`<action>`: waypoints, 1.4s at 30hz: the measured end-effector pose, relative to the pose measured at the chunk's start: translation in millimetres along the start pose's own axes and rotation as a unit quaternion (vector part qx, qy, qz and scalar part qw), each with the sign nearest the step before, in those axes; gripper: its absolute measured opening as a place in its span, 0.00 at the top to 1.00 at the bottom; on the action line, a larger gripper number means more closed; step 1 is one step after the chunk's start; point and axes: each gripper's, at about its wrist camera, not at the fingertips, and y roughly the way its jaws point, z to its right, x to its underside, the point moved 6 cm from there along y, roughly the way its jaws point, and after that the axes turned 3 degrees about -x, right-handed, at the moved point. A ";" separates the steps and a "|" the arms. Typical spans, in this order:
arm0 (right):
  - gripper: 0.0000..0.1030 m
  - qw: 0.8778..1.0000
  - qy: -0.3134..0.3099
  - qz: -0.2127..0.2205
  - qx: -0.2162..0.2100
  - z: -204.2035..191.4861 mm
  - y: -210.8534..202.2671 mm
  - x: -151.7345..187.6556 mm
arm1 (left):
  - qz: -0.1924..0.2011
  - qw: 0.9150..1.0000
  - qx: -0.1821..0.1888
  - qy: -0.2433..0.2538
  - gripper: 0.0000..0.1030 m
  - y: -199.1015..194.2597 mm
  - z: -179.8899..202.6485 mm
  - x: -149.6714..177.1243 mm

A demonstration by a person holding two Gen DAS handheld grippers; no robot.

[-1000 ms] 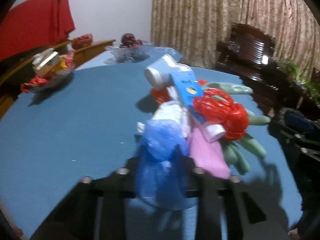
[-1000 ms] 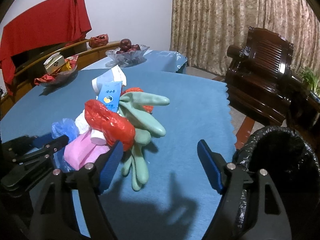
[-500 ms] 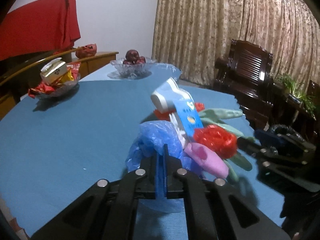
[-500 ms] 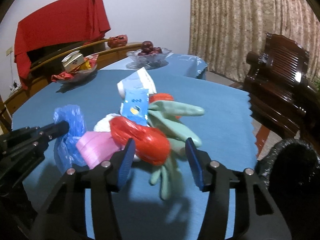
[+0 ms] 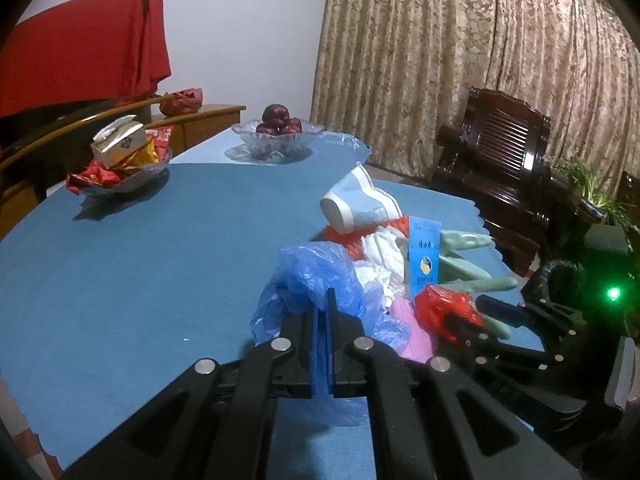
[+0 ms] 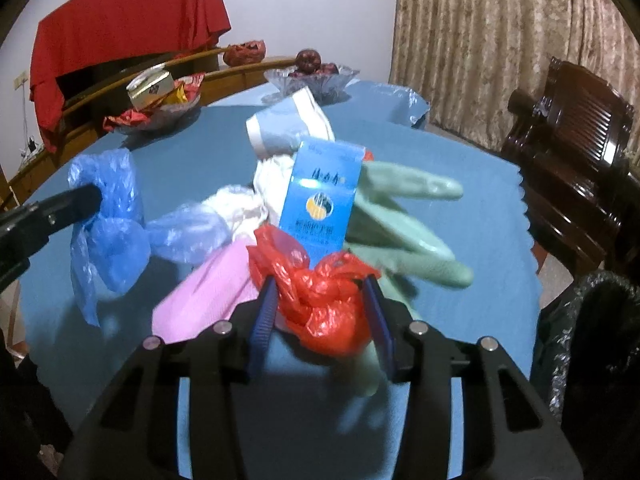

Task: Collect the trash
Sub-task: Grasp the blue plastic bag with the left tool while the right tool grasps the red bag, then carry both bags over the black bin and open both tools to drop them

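Observation:
A heap of trash lies on the blue tablecloth (image 5: 120, 280): a blue plastic bag (image 5: 316, 280), a red plastic bag (image 6: 324, 300), a pink packet (image 6: 208, 292), a blue carton (image 6: 320, 196), green rubber gloves (image 6: 408, 220), white tissue (image 5: 380, 264) and a white-blue pack (image 5: 356, 204). My left gripper (image 5: 321, 312) is shut on the blue plastic bag (image 6: 108, 216). My right gripper (image 6: 322, 296) is shut on the red plastic bag (image 5: 444, 308), its jaws pressing both sides.
A bin lined with a black bag (image 6: 600, 340) stands off the table's right edge. Two glass bowls, one with snacks (image 5: 124, 160) and one with fruit (image 5: 276, 136), sit at the far side. A dark wooden chair (image 5: 504, 160) stands to the right.
My left gripper closed on the blue bag and lifted it a little. My right gripper moved left over the heap and closed on the red bag.

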 end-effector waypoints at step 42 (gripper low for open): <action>0.79 0.972 0.135 0.101 0.161 183.2 -224.7 59.8 | 0.031 0.973 0.204 0.108 0.97 -55.3 239.1 -21.0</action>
